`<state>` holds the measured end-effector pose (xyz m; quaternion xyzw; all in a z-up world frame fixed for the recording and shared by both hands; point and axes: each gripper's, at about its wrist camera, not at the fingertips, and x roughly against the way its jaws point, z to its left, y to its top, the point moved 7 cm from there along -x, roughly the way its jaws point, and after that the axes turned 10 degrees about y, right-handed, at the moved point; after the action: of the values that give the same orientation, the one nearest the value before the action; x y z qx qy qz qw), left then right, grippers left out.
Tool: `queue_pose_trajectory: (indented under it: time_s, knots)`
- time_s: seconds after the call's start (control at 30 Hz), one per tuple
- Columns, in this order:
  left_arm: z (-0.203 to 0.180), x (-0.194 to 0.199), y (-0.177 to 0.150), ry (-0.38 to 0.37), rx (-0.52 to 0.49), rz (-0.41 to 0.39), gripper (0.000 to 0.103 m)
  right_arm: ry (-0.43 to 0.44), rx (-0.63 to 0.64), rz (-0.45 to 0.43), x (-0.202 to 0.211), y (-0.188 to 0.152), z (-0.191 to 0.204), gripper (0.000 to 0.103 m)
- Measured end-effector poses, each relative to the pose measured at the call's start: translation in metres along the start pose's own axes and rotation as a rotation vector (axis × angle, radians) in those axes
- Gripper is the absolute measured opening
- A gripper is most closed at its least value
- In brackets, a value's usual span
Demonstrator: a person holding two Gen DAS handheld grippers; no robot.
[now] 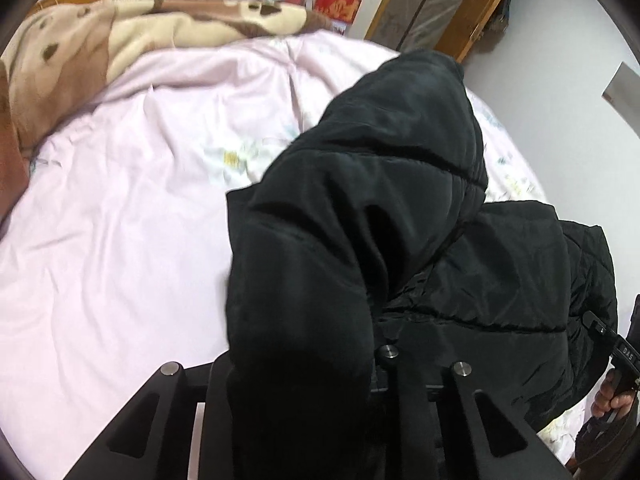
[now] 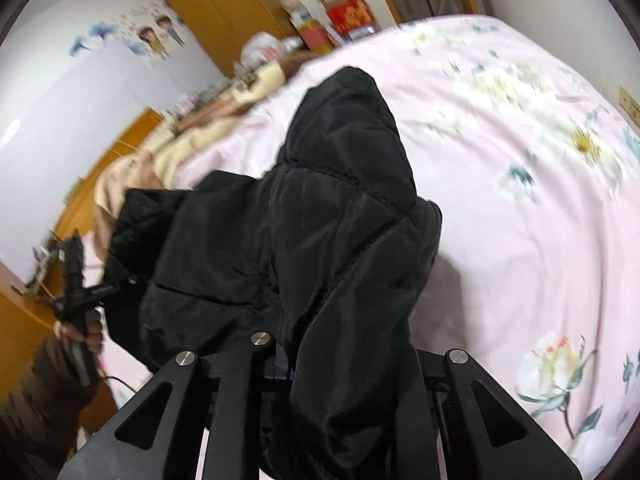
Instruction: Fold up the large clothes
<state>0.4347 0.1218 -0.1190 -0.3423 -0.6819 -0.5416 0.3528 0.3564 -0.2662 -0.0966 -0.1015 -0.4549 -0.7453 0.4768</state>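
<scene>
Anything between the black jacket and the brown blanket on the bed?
Only bare pink sheet separates the black jacket from the brown blanket, clearest in the left wrist view.

A black quilted puffer jacket fills the middle and 5 o'clock of the left wrist view, bunched and draped over the left tool — its fingers are buried in the fabric, so their stance cannot be read. Beneath lies a pink bedsheet with faint flowers. A brown-and-cream blanket is heaped at 10 o'clock. At 4 o'clock the right tool shows, a hand gripping it.
</scene>
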Motion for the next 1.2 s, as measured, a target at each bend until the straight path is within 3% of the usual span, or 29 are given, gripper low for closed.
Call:
queue_pose_trajectory:
  time_s: [0.17, 0.23, 0.37, 0.5, 0.6, 0.73, 0.8, 0.9, 0.97, 1.03, 1.13, 1.2]
  knots:
    - [0.026, 0.033, 0.019, 0.036, 0.005, -0.074, 0.021, 0.079, 0.044, -0.047, -0.006, 0.009, 0.044, 0.014]
    - [0.042, 0.043, 0.019, 0.051, 0.020, -0.080, 0.019, 0.163, 0.045, -0.050, -0.016, 0.011, 0.067, 0.012]
    - [0.052, 0.059, 0.004, 0.071, 0.001, -0.093, 0.013, 0.192, 0.079, -0.038, -0.047, 0.010, 0.101, 0.012]
    - [0.078, 0.043, 0.003, 0.110, 0.005, -0.080, 0.013, 0.182, 0.062, -0.016, -0.073, 0.000, 0.106, 0.012]
    - [0.090, 0.016, 0.006, 0.094, 0.026, -0.043, 0.013, 0.105, 0.084, -0.001, -0.086, 0.001, 0.105, 0.012]
    - [0.093, -0.005, 0.007, 0.087, 0.020, -0.022, 0.015, -0.041, 0.127, -0.022, -0.065, -0.006, 0.087, 0.015]
    - [0.093, -0.013, 0.008, 0.076, 0.030, -0.010, 0.018, -0.114, 0.119, -0.022, -0.061, -0.010, 0.074, 0.025]
    - [0.093, -0.025, 0.007, 0.096, 0.020, 0.000, 0.029, -0.258, 0.118, 0.014, -0.067, -0.021, 0.051, 0.039]
    - [0.094, -0.032, 0.005, 0.122, 0.006, 0.002, 0.038, -0.299, 0.104, 0.042, -0.072, -0.028, 0.033, 0.045]
    - [0.099, -0.039, 0.002, 0.142, 0.009, 0.010, 0.052, -0.367, 0.106, 0.064, -0.076, -0.035, 0.019, 0.056]
    - [0.109, -0.047, -0.003, 0.156, 0.033, 0.020, 0.068, -0.404, 0.104, 0.066, -0.084, -0.037, 0.011, 0.064]
    - [0.112, -0.051, -0.005, 0.165, 0.027, 0.030, 0.072, -0.433, 0.097, 0.064, -0.087, -0.039, 0.006, 0.072]
